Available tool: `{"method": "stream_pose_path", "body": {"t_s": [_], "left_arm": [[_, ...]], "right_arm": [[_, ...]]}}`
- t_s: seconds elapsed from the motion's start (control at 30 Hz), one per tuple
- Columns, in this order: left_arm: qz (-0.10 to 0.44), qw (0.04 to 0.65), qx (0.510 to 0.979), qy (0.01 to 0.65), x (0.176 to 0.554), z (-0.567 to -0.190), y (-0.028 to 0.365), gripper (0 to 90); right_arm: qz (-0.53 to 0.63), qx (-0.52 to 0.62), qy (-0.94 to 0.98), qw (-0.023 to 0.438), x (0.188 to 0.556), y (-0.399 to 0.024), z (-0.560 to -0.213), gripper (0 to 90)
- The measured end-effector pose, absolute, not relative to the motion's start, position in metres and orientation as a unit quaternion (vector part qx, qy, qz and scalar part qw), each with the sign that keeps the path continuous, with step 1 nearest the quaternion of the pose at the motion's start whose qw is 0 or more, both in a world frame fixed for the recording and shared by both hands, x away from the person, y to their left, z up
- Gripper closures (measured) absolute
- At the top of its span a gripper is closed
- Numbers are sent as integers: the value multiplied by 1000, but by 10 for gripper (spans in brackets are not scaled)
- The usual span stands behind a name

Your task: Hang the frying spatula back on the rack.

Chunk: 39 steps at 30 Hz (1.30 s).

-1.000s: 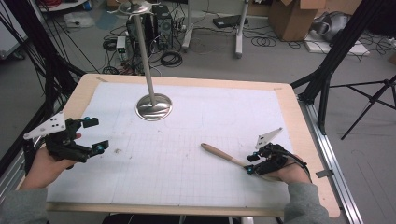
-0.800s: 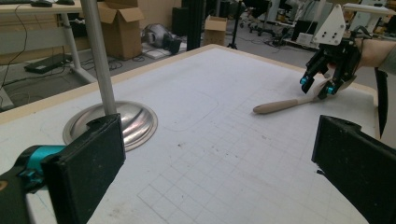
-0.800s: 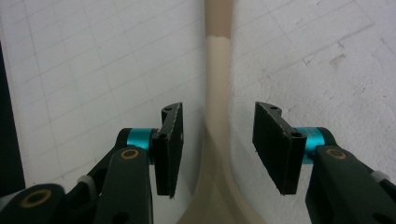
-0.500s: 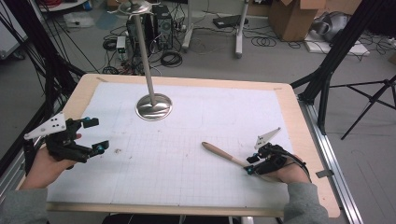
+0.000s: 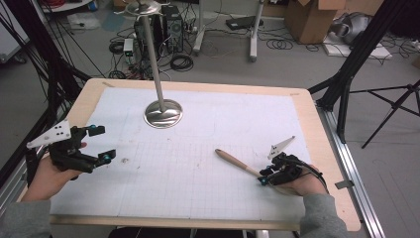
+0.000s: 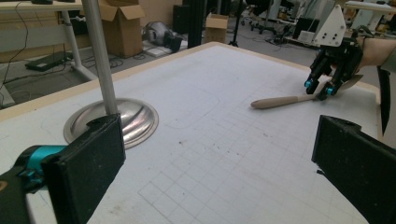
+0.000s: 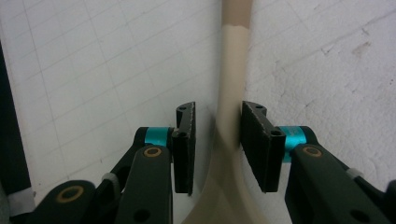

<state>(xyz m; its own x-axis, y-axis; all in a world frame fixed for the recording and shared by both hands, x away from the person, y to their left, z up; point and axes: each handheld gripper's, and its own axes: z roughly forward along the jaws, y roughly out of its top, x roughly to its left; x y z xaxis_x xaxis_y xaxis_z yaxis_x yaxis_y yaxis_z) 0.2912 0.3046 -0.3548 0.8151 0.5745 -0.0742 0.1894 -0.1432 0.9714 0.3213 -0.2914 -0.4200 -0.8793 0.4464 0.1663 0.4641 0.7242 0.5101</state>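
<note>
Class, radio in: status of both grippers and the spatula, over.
Left gripper open, empty. Right gripper jaws have just been closing around the spatula neck, left pad not yet touching. Spatula flat on the mat. Nothing in the way.

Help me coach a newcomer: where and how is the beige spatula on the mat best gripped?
Grip the spatula at its thin neck, between handle and blade, coming straight down from above. It lies flat, and that part is slim enough to fit the jaws. The right gripper straddles it there now, its jaws just closing, one pad not yet touching.

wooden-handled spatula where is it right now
In the high view the beige wooden-handled spatula lies on the white grid mat at the table's right, its neck between the right tongs, well right of the metal stand base.
</note>
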Motion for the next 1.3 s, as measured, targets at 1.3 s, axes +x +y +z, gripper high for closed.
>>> {"method": "stream_pose_path", "body": {"t_s": [1.3], "left_arm": [[158,596,743,260,293,-357,303,32]], "right_arm": [[-281,-259,-924,-19,313,-290,-419,779]]}}
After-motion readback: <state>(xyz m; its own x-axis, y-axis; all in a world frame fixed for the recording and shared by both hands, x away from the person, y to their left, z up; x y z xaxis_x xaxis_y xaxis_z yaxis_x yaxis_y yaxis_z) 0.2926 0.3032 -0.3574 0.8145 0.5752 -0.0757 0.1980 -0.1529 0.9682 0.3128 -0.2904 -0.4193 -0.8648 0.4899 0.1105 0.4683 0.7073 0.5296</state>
